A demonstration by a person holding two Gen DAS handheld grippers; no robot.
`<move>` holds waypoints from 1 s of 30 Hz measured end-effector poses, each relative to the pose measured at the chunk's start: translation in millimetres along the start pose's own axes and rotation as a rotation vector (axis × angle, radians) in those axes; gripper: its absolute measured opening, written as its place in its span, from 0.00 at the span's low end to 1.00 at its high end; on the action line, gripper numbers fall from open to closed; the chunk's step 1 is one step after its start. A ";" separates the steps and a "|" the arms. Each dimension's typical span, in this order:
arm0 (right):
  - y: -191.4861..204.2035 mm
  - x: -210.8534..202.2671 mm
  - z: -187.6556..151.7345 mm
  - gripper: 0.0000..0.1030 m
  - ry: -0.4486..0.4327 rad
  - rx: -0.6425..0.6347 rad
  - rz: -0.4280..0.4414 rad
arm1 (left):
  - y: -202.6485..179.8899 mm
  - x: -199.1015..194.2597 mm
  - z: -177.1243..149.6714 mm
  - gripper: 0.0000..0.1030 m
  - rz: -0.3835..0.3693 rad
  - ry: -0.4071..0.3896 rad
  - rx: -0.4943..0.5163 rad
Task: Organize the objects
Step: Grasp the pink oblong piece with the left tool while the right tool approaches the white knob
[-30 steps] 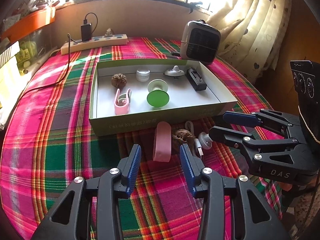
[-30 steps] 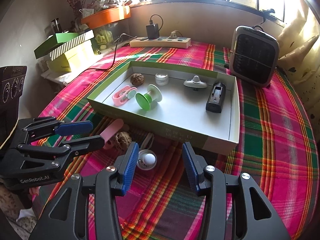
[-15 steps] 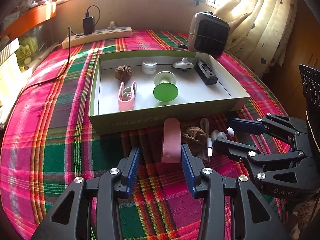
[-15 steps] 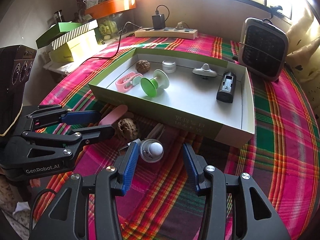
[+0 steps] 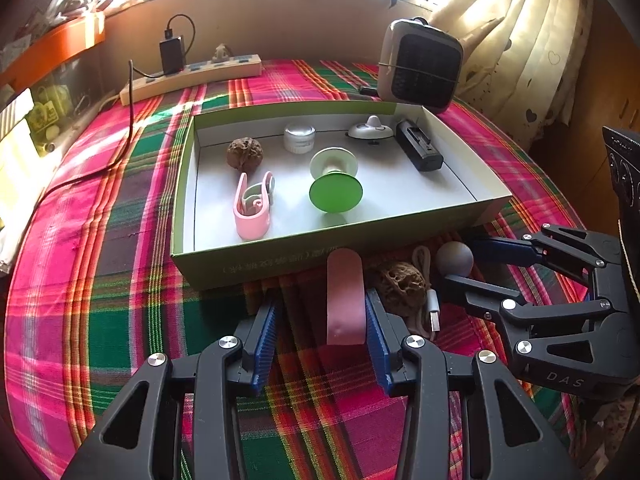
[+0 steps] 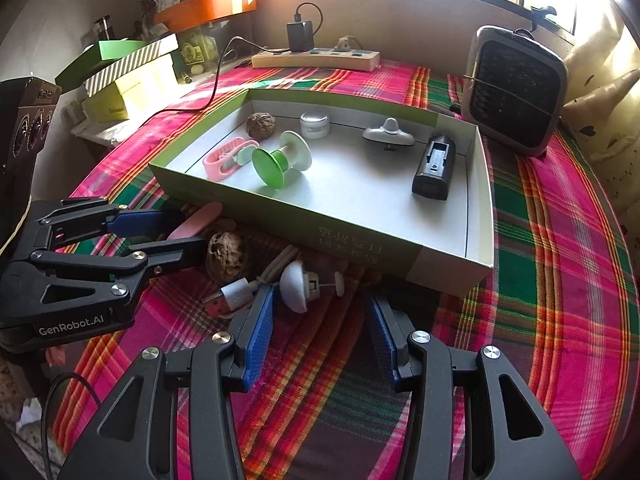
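Note:
A pink oblong piece (image 5: 346, 296) lies on the plaid cloth in front of the green box (image 5: 280, 268). My left gripper (image 5: 320, 320) is open around it. The piece is close to the right pad and well clear of the left one. Beside it lie a walnut (image 5: 400, 286), a white USB cable (image 5: 430, 308) and a white domed knob (image 6: 294, 286). My right gripper (image 6: 320, 312) is open, and the knob sits just inside its left fingertip. From the right wrist view, the left gripper (image 6: 180, 236) straddles the pink piece (image 6: 196, 220).
The box (image 6: 360, 244) holds a walnut (image 5: 245, 153), a pink clip (image 5: 252, 208), a green spool (image 5: 335, 184), a white jar (image 5: 299, 138), a grey top (image 5: 370, 130) and a black case (image 5: 418, 150). A heater (image 5: 420, 70), a power strip (image 5: 192, 78) and stacked boxes (image 6: 128, 76) stand behind.
Both grippers have come forward toward the loose items. The pink piece, earlier ahead of the left fingertips, now lies between them. The knob is now at the right gripper's fingertips.

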State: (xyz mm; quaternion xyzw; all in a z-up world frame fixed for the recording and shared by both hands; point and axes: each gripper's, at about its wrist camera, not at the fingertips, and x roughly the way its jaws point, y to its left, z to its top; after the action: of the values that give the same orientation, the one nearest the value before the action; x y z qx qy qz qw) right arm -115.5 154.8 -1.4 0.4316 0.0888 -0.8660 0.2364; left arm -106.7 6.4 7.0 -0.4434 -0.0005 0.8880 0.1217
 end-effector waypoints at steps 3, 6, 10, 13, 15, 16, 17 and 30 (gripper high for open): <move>-0.4 1.1 2.0 0.45 -0.003 0.001 -0.002 | -1.2 1.5 1.5 0.38 0.010 -0.002 0.011; -1.1 2.9 4.0 0.45 -0.007 0.002 -0.009 | -4.2 3.5 3.1 0.38 0.030 -0.005 0.028; -1.3 3.7 4.9 0.45 -0.016 0.002 -0.020 | -4.2 4.3 4.3 0.38 0.036 -0.012 0.026; -1.4 3.2 4.5 0.45 -0.019 0.000 -0.019 | -2.7 4.0 4.1 0.38 0.028 -0.015 0.018; -1.2 2.9 4.2 0.45 -0.019 -0.004 -0.021 | -2.9 4.0 3.8 0.38 0.029 -0.017 0.017; -1.3 2.9 4.3 0.45 -0.020 -0.005 -0.023 | -3.4 4.0 3.6 0.38 0.031 -0.017 0.018; -1.3 2.7 4.1 0.45 -0.020 -0.005 -0.024 | -4.0 4.0 3.5 0.38 0.034 -0.018 0.019; 0.6 0.8 2.3 0.32 -0.024 -0.008 -0.015 | -6.3 1.7 1.1 0.16 0.047 -0.018 0.032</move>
State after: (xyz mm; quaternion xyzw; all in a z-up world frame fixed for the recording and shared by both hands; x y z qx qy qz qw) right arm -117.3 153.3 -0.6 0.4194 0.0925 -0.8726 0.2326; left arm -107.2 13.0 7.0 -0.4332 0.0231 0.8946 0.1078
